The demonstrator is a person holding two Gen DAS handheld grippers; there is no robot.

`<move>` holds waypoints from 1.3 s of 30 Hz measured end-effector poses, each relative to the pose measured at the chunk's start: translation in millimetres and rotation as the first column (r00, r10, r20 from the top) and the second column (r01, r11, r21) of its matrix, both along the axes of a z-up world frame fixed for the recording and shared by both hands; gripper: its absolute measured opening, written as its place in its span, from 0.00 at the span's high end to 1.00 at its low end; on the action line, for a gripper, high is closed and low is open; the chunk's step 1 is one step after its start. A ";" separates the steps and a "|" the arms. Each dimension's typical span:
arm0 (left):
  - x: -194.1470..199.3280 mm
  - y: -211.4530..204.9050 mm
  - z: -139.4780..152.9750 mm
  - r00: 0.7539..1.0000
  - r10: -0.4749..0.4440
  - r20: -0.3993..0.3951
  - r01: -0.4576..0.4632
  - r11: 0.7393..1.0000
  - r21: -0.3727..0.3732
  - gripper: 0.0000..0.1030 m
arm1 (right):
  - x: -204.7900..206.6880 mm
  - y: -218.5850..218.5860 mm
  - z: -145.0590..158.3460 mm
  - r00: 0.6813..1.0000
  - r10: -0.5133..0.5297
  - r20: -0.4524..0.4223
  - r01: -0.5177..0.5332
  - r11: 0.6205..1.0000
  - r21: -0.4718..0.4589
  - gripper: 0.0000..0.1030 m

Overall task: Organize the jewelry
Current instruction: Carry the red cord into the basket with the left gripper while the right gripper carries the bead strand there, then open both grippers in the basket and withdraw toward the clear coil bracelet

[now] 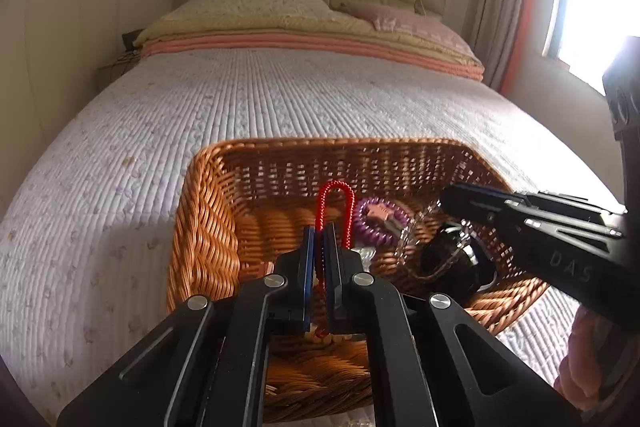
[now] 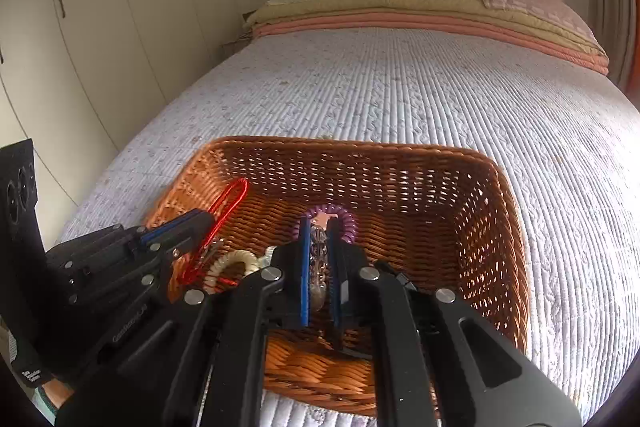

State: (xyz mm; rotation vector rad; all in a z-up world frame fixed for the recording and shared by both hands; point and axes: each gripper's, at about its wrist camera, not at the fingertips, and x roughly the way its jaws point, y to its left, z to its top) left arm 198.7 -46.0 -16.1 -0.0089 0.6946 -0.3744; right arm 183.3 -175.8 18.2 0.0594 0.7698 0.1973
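A brown wicker basket (image 1: 208, 211) (image 2: 496, 227) sits on the bed. My left gripper (image 1: 319, 233) is shut on a red beaded cord (image 1: 335, 203), whose loop stands up over the basket; it also shows in the right wrist view (image 2: 228, 201). My right gripper (image 2: 320, 227) is shut on a silvery filigree bracelet (image 2: 319, 267), held low inside the basket. A purple coil bracelet (image 1: 380, 223) (image 2: 332, 217) lies on the basket floor just beyond the right fingers. A cream coil bracelet (image 2: 232, 265) and a black round piece (image 1: 452, 263) also lie in the basket.
The bed has a pale lilac quilted cover (image 1: 240, 99) with pillows and folded blankets (image 1: 312, 39) at the head. White wardrobes (image 2: 100, 27) stand to the left, a bright window (image 1: 592, 11) to the right.
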 end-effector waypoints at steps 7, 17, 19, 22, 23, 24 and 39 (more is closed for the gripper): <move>-7.1 -1.0 -0.8 1.000 -0.005 -0.011 0.005 1.000 0.004 0.77 | 3.2 -9.0 -2.7 0.999 -0.024 -0.022 0.025 0.999 0.027 0.93; -79.6 20.6 56.2 0.991 -0.023 0.133 0.036 0.995 -0.097 0.58 | -51.3 -23.0 36.4 0.998 -0.030 0.050 0.027 0.998 0.051 0.79; -100.7 25.6 68.0 0.987 -0.025 0.159 0.042 0.994 -0.102 0.58 | -68.9 -24.6 44.7 0.997 -0.026 0.068 0.021 0.998 0.062 0.71; -128.7 36.9 80.3 0.983 -0.022 0.182 0.044 0.992 -0.122 0.58 | -98.7 -26.2 55.8 0.994 -0.028 0.110 0.021 0.998 0.067 0.52; -135.5 40.1 83.3 0.982 -0.021 0.185 0.046 0.990 -0.130 0.58 | -110.1 -25.3 58.7 0.992 -0.022 0.124 0.014 0.998 0.063 0.52; -145.0 44.1 85.4 0.982 -0.020 0.188 0.047 0.989 -0.141 0.57 | -119.2 -24.3 60.2 0.991 -0.016 0.131 0.008 0.998 0.060 0.52; -166.6 61.1 22.0 1.000 -0.021 0.007 0.022 0.989 -0.146 0.55 | -155.2 7.8 -10.5 0.996 0.091 -0.015 -0.092 0.996 -0.015 0.56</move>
